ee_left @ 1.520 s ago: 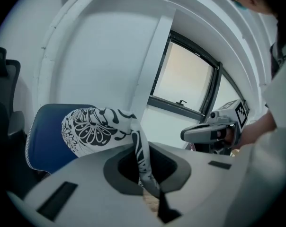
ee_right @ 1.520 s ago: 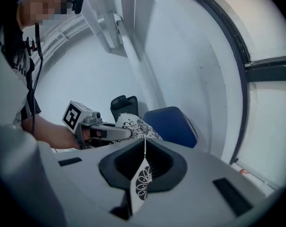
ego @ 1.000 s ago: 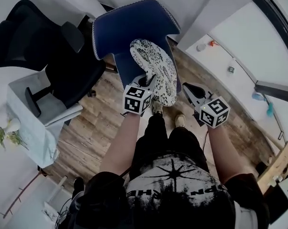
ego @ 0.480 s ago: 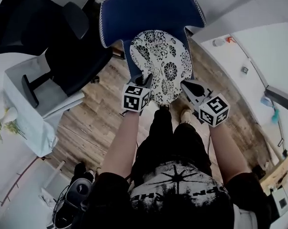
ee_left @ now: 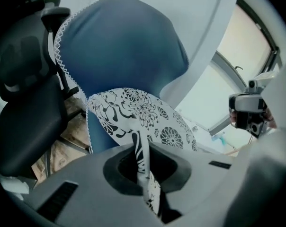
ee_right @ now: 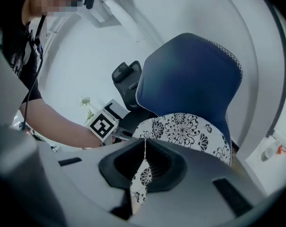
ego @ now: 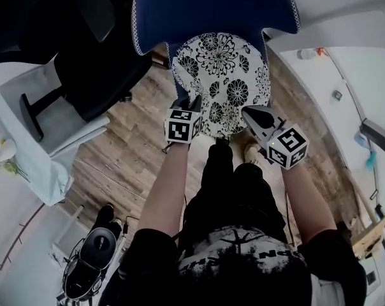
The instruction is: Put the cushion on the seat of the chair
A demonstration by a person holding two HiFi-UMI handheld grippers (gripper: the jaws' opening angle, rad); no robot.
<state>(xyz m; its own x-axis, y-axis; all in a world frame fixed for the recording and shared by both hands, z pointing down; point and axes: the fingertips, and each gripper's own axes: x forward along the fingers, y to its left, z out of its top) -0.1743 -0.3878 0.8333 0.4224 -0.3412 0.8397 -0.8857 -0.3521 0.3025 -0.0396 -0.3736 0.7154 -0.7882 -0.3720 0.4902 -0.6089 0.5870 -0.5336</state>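
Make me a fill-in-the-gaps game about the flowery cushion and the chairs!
1. The flowery cushion is held over the seat of the ___ chair.
2. The left gripper and the right gripper are both shut on the ___.
3. The office chair next to it is ___.
4. The floor is made of ___.

Missing words: blue; cushion; black; wood.

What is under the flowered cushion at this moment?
The seat of the blue chair lies under the cushion; only narrow blue strips show at its sides. The cushion covers the rest, so whether it touches the seat cannot be seen.
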